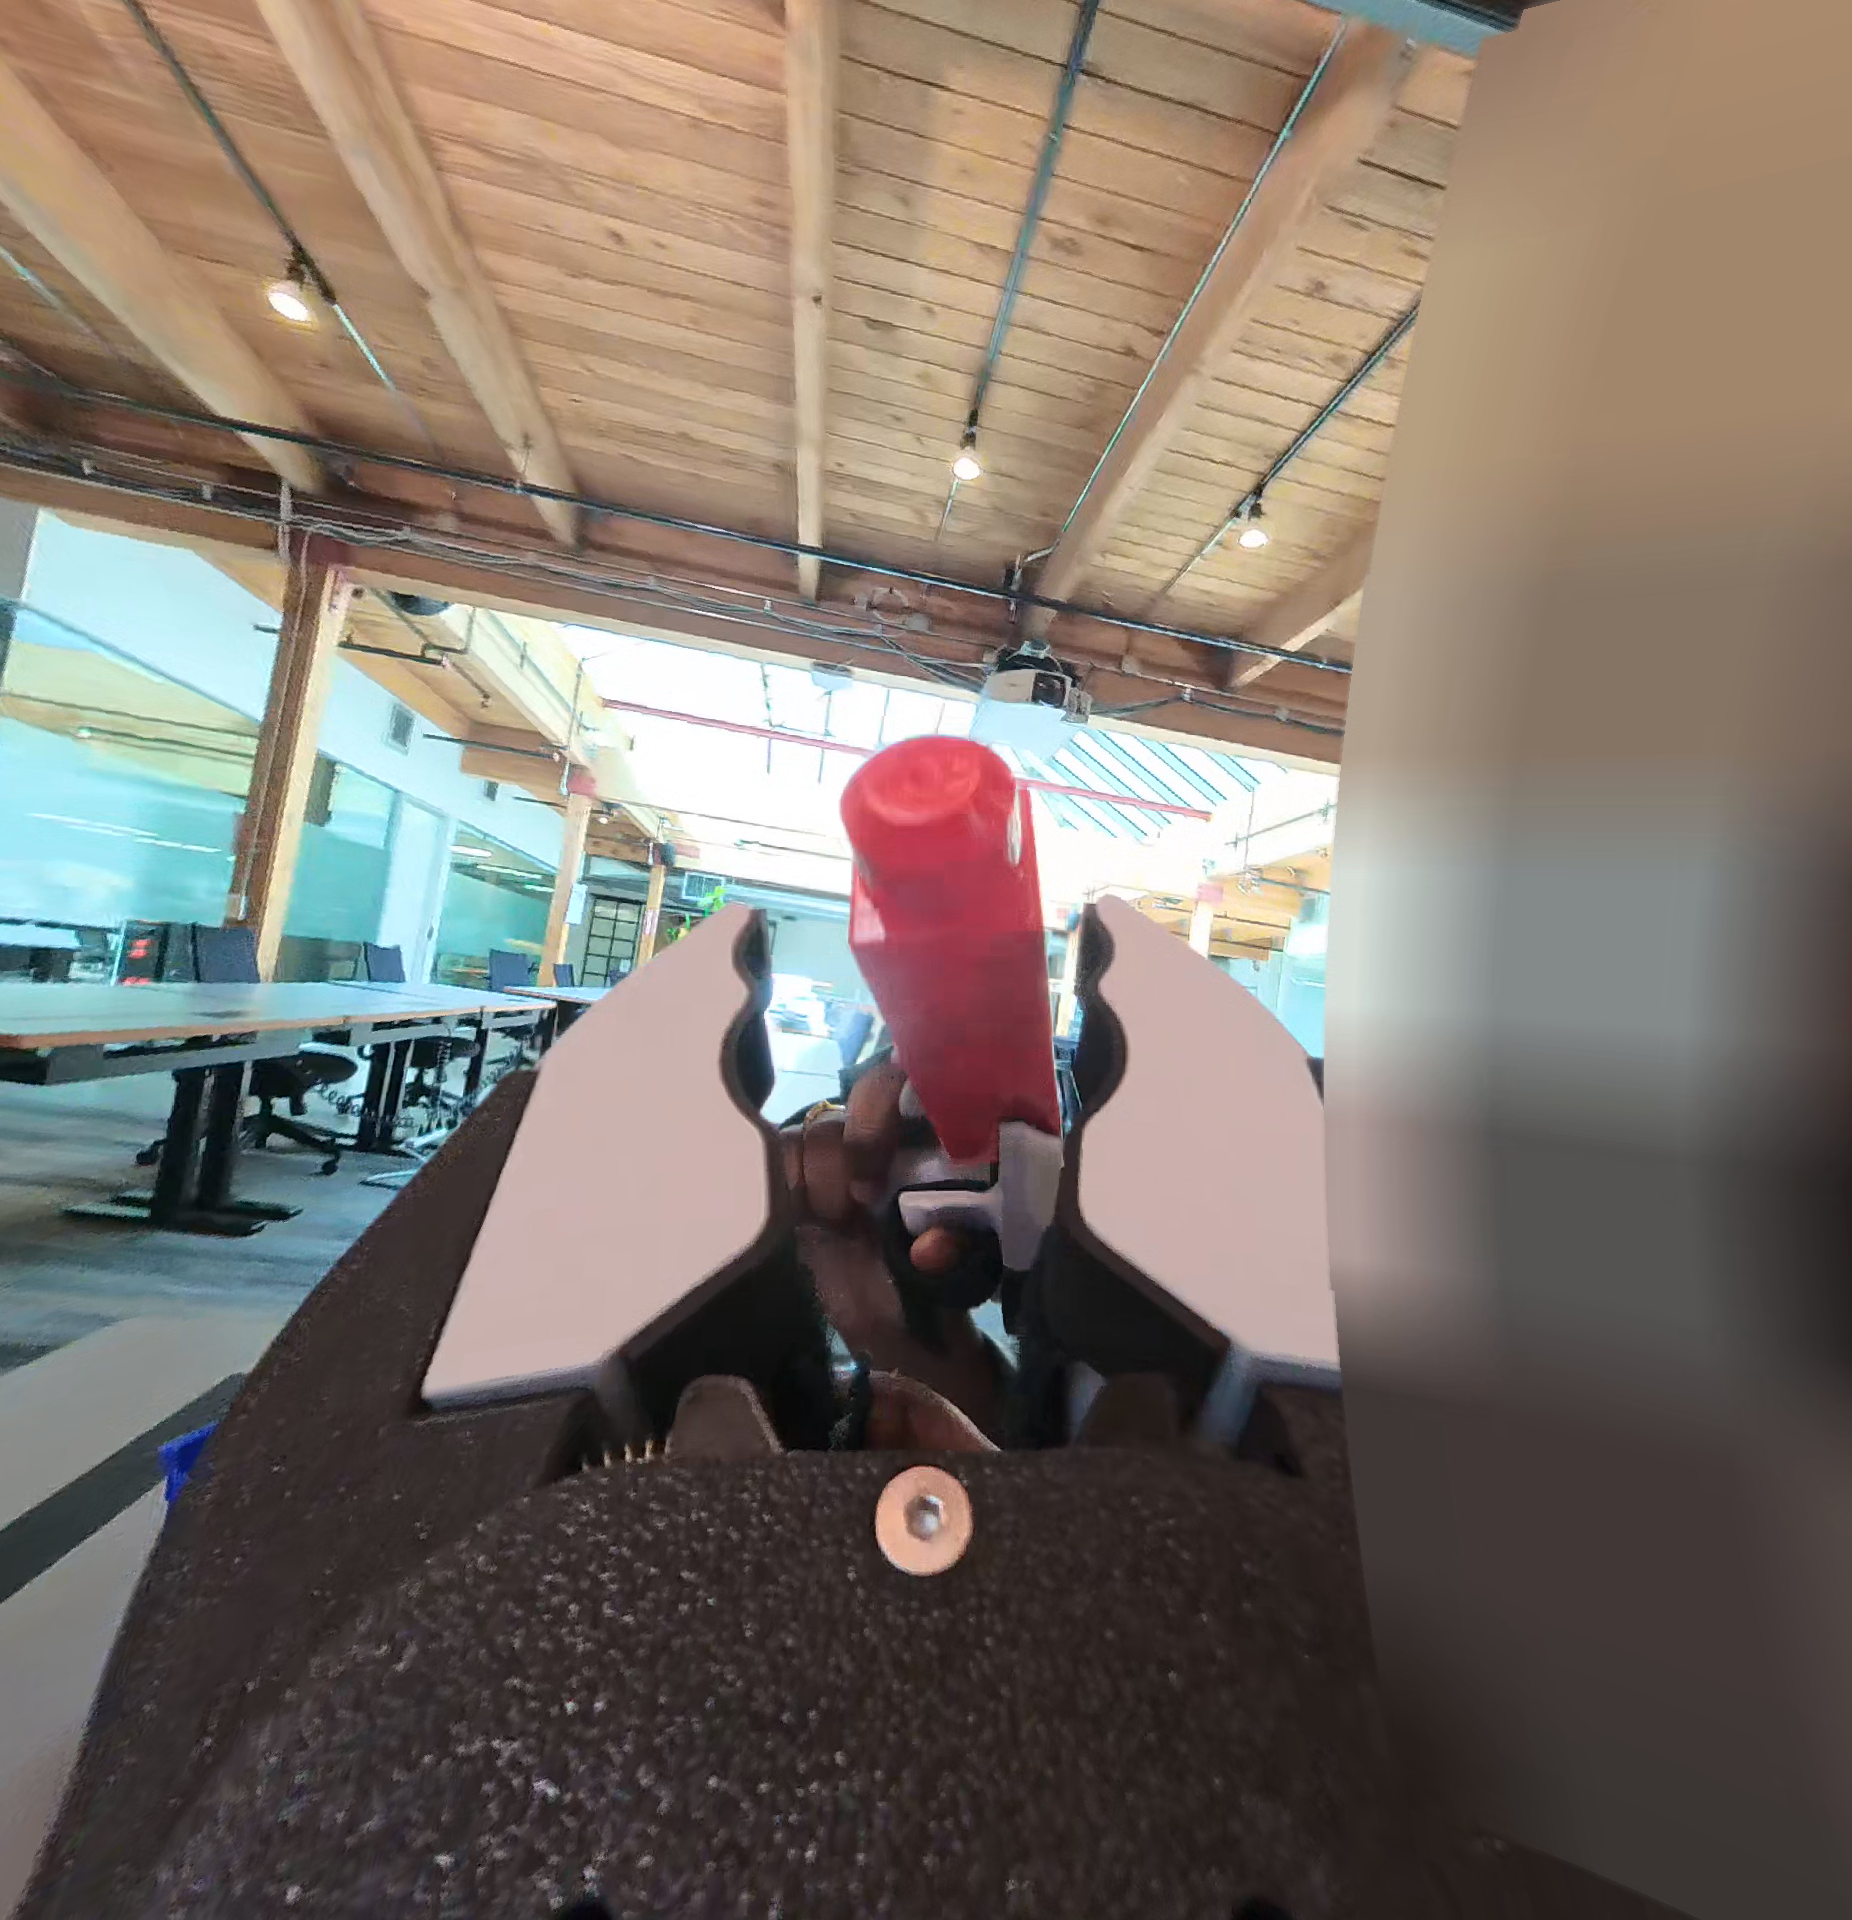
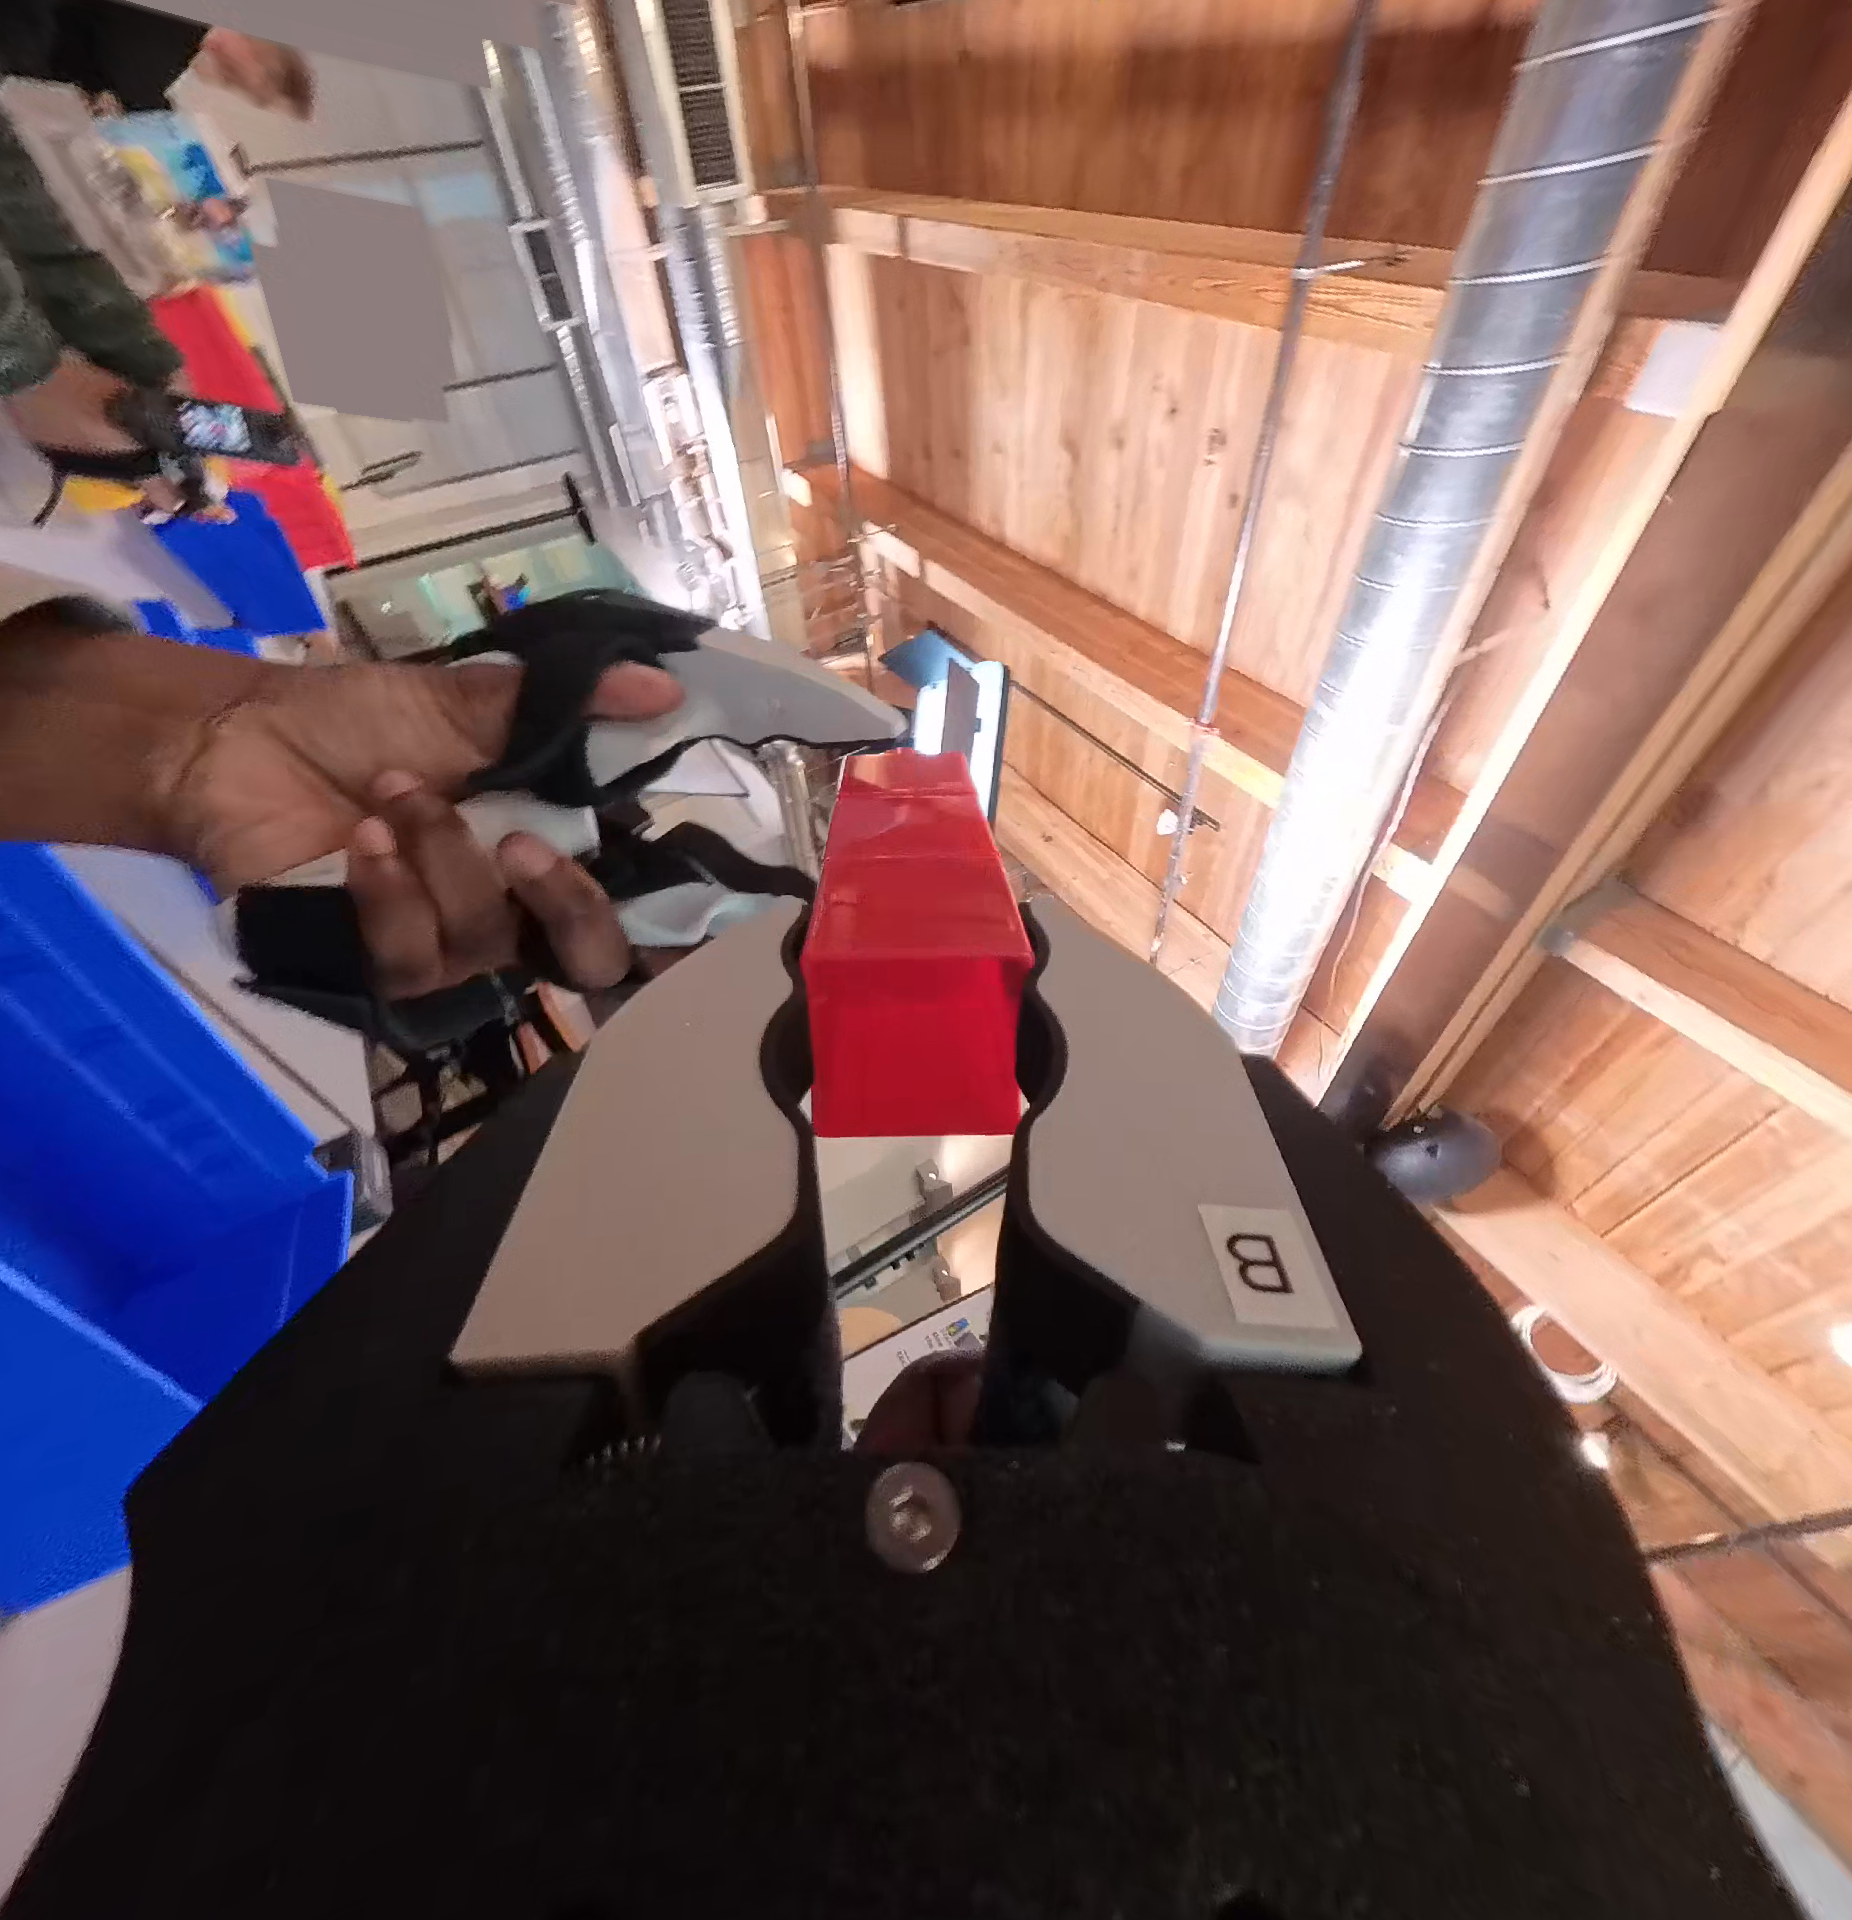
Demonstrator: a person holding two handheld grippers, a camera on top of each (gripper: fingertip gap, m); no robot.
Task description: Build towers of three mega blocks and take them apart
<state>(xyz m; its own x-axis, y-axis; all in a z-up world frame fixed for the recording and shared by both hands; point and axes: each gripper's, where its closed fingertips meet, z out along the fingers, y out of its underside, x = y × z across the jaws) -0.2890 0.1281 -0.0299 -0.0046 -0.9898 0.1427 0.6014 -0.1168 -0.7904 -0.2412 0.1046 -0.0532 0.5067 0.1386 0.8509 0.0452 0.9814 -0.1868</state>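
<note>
The right gripper (image 2: 914,1023) pinches a red block (image 2: 909,997) between its grey fingers (image 2: 1124,1122), held up in the air and pointed toward the wooden ceiling (image 2: 1109,416), well off any counter. In the left wrist view the same block (image 1: 943,956) shows between that view's own fingers without touching them: the left gripper (image 1: 922,997) is spread and holds nothing. A hand (image 2: 382,790) grips the left tool beside the block. A blue bin (image 2: 122,1143) lies to the side. No tower is visible, so this looks like a transfer between pickup and stacking or unstacking. Next, the block probably has to come down, studs up, squarely over its target.
</note>
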